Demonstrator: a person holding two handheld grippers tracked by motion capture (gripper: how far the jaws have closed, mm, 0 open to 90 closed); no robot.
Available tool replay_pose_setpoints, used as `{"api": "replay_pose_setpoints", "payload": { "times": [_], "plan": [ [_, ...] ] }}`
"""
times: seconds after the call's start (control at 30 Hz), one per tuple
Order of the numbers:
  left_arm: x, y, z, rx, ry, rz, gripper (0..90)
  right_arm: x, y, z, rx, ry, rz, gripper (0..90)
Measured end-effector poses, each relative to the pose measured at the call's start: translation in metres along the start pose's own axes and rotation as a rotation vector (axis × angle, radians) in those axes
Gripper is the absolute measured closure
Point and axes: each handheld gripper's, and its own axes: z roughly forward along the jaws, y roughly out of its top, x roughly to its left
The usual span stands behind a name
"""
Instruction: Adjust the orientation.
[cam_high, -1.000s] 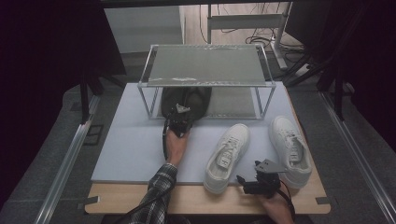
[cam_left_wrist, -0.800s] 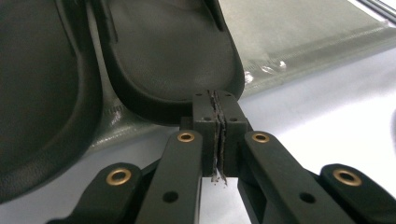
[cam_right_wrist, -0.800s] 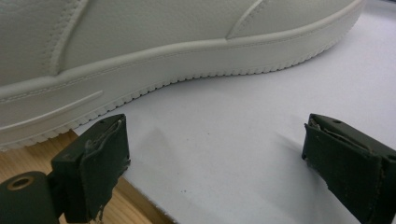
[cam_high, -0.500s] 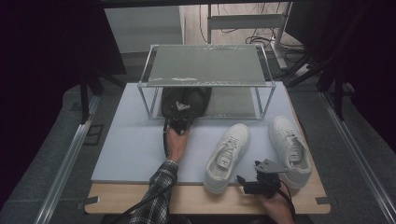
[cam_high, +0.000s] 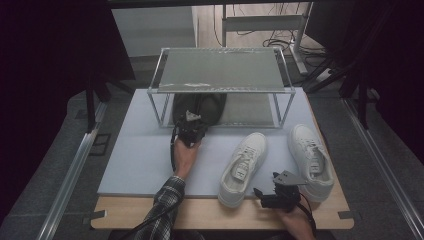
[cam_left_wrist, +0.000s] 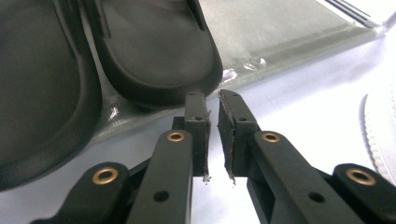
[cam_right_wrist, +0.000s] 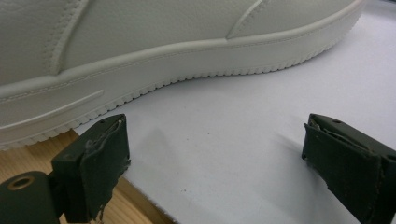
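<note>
The high view looks forward and down from above the near edge of the surface (cam_high: 135, 165), taking in the whole mat and the rack (cam_high: 220, 70) at the far side. The left tool's camera sits low and close, facing the black shoes (cam_left_wrist: 154, 51) under that rack. The right tool's camera, equally near, faces a white sneaker (cam_right_wrist: 140, 51) near the front edge; both shoe pairs also appear from above.

Black sandals (cam_high: 199, 107) under the grey wire rack (cam_high: 220, 70), two white sneakers (cam_high: 243, 169) on the pale lilac mat (cam_high: 135, 165), light wood bench (cam_high: 200, 215) edge, plaid grey-and-white sleeve (cam_high: 162, 210), black left gripper (cam_left_wrist: 211, 116), black right gripper (cam_right_wrist: 215, 154) with dark green pads (cam_right_wrist: 100, 163)
</note>
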Motion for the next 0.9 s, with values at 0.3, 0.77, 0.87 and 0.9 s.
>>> {"api": "replay_pose_setpoints", "payload": {
  "times": [0.3, 0.77, 0.87, 0.9],
  "plan": [
    [-0.005, -0.004, -0.013, -0.008, -0.01, 0.026, 71.5, 0.0, 0.0, 0.0, 0.0, -0.001, 0.0, 7.9],
    [-0.004, -0.017, -0.033, 0.009, -0.023, 0.04, 51.4, 0.0, 0.0, 0.0, 0.001, -0.001, 0.001, 8.0],
    [-0.003, -0.02, -0.037, 0.009, -0.023, 0.034, 47.5, 0.0, 0.0, 0.0, 0.001, -0.001, 0.001, 7.9],
    [-0.002, -0.021, -0.039, 0.01, -0.026, 0.037, 45.4, 0.0, 0.0, 0.0, 0.001, -0.001, 0.001, 8.0]
  ]
}}
